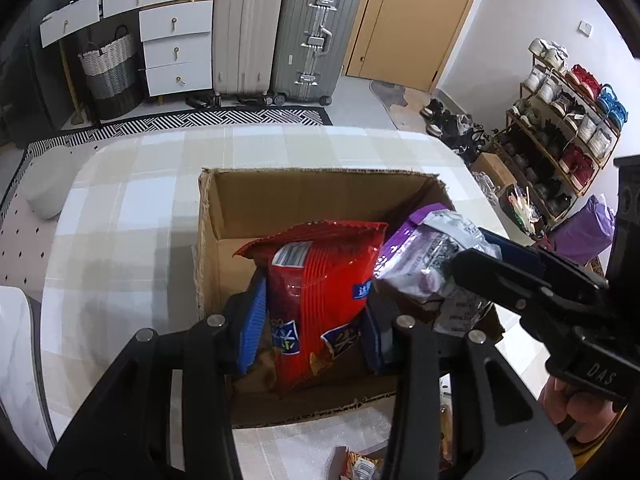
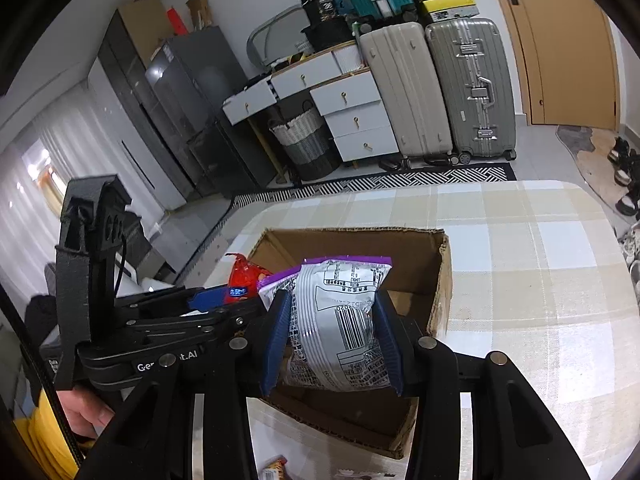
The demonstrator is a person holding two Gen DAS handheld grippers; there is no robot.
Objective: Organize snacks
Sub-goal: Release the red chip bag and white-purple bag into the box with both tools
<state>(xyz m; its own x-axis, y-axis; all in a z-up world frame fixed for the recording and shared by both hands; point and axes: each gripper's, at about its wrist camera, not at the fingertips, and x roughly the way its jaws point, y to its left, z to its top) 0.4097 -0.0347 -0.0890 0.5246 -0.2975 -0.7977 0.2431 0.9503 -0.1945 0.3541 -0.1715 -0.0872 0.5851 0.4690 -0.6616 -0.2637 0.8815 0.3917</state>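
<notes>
An open cardboard box [image 1: 224, 208] [image 2: 440, 276] sits on the checked tablecloth. My left gripper [image 1: 310, 322] is shut on a red snack bag [image 1: 320, 288], held upright inside the box; its red corner [image 2: 240, 270] shows in the right wrist view. My right gripper [image 2: 332, 340] is shut on a purple and silver snack bag [image 2: 340, 320] [image 1: 424, 252], hanging over the right side of the box. The right gripper [image 1: 480, 256] reaches in from the right in the left wrist view. Both bags hide most of the box floor.
More snack packets lie on the cloth in front of the box [image 1: 356, 466] [image 2: 276, 470]. The table's edge [image 1: 280, 128] curves behind the box. Two suitcases [image 1: 280, 32], white drawers [image 1: 176, 48], a woven basket [image 1: 108, 72] and a shoe rack [image 1: 560, 120] stand beyond.
</notes>
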